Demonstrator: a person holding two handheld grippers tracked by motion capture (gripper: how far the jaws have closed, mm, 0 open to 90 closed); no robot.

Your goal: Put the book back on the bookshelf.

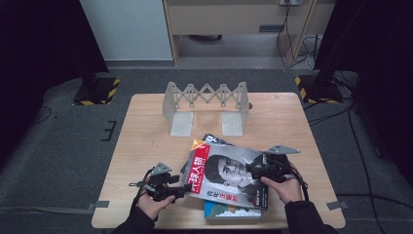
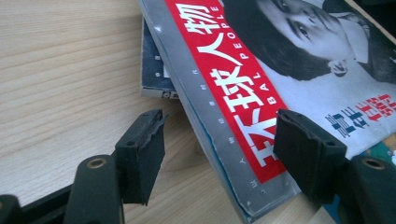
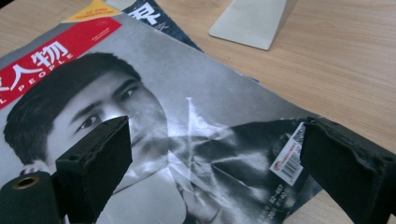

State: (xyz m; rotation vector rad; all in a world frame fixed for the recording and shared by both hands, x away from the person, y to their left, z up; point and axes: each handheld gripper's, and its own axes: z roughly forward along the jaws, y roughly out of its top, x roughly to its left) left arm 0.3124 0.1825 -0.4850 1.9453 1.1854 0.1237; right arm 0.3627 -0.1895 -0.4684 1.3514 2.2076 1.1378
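Observation:
A stack of magazines lies at the table's front centre. The top magazine [image 1: 229,175] [image 2: 243,93] [image 3: 187,116] has a red title band and a black-and-white portrait. My left gripper [image 1: 182,187] [image 2: 219,144] is open at its left spine edge: one pad hangs over the bare wood, the other over the red band, neither pressing. My right gripper [image 1: 255,170] [image 3: 215,154] hovers open over the cover's right side, its right jaw by the barcode corner. Nothing is held.
Beneath the top one lie a dark magazine [image 1: 214,140] [image 2: 156,70] [image 3: 149,14] and a blue one [image 1: 229,210]. A grey accordion rack [image 1: 207,105] stands at the back of the wooden table [image 1: 146,126]; one foot of the rack [image 3: 252,18] lies near the magazines.

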